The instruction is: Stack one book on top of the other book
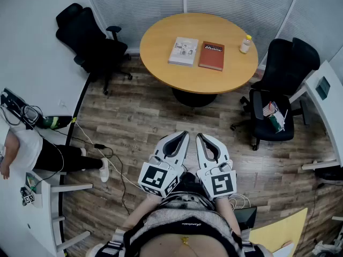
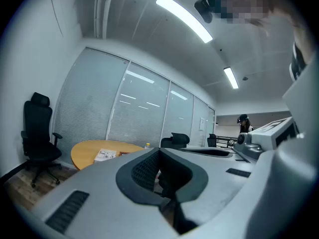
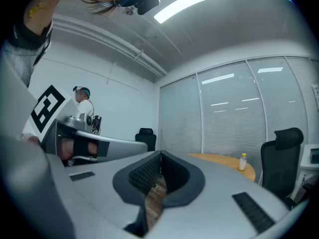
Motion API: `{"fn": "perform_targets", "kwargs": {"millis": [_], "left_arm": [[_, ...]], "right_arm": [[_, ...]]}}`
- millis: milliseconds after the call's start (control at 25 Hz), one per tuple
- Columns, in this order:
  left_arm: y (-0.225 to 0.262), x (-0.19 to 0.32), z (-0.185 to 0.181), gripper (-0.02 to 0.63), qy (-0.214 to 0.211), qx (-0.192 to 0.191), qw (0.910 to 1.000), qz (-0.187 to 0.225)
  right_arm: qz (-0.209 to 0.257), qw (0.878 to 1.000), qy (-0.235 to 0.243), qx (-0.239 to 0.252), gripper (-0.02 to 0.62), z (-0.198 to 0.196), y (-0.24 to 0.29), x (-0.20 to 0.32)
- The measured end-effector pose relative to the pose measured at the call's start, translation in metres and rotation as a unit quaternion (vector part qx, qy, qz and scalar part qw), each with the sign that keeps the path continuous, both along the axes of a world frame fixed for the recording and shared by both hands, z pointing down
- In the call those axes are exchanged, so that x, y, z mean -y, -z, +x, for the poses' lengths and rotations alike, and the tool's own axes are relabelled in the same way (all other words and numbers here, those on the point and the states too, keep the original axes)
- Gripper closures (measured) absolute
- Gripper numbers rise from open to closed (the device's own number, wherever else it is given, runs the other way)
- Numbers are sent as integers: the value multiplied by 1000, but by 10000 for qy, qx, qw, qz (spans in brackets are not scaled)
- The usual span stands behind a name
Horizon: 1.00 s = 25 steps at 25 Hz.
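Observation:
Two books lie side by side on the round wooden table [image 1: 161, 63] at the far side of the room: a pale grey book [image 1: 183, 51] on the left and a red book [image 1: 211, 55] on the right, close together but not overlapping. The left gripper view catches the pale book [image 2: 105, 155] on that table [image 2: 84, 151] in the distance. My left gripper [image 1: 183, 135] and right gripper [image 1: 200, 137] are held close to my body, side by side, far from the table. Both are shut with nothing between the jaws.
A small yellow-capped bottle [image 1: 245, 44] stands at the table's right edge. Black office chairs stand at the left [image 1: 88, 39] and right [image 1: 278, 90] of the table. A seated person [image 1: 32, 149] and floor cables [image 1: 107, 154] are on my left, white desks along both sides.

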<state>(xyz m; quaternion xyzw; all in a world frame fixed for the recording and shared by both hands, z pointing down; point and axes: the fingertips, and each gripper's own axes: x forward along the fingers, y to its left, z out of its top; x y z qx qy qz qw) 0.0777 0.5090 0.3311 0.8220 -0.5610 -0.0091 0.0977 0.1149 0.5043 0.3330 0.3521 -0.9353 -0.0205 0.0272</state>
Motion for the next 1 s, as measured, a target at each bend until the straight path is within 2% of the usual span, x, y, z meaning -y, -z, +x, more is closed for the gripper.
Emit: {"fn": "perform_targets", "kwargs": {"millis": [280, 680, 1000], "left_arm": [[-1, 2, 4, 589, -45, -53, 10000, -14], [-3, 11, 2, 589, 39, -50, 9999, -86], [-5, 43, -8, 589, -16, -152, 9998, -94]], "right_arm": [[-8, 9997, 104, 217, 570, 3, 4, -1], [-3, 9995, 252, 191, 569, 1, 3, 15], [69, 9995, 218, 201, 569, -10, 4, 42]]}}
